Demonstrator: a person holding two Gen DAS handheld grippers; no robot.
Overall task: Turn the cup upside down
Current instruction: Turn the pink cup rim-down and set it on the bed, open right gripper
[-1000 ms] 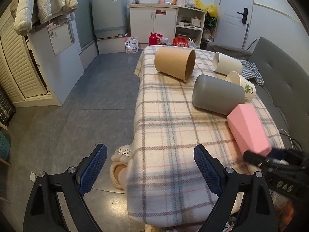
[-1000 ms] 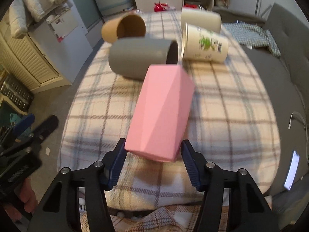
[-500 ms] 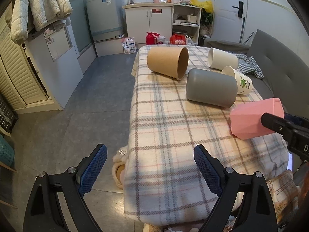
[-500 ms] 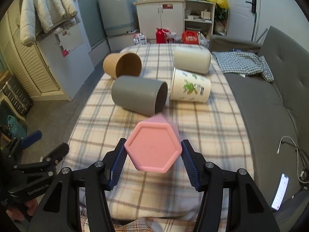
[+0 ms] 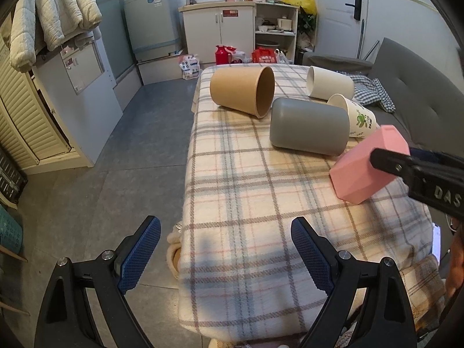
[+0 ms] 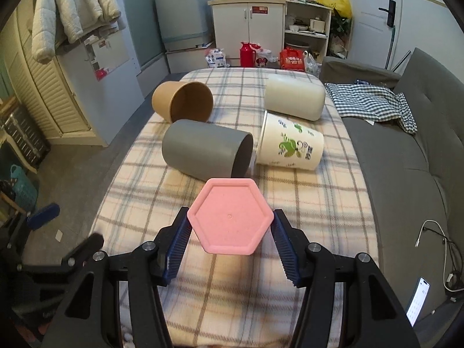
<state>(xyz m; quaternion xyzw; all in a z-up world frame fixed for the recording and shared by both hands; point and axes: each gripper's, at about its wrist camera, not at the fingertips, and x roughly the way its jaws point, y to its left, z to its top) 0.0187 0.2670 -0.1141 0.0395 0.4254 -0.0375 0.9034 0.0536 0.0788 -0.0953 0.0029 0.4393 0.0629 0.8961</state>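
Plaid-covered tabletop (image 6: 304,203), four cups lying on their sides. Item: pink hexagonal cup (image 6: 230,224), clamped in right claw (image 6: 230,245), base toward that camera, lifted clear of the cloth. Left claw (image 5: 223,256) released, idle. Step: mid-flip; next, mouth downward, lower squarely. Lettering: "DAS" on the right claw body.

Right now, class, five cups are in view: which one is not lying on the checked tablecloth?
The pink hexagonal cup: the right gripper clamps it, base toward the camera, above the cloth. The brown, grey, white and printed cups lie on their sides.
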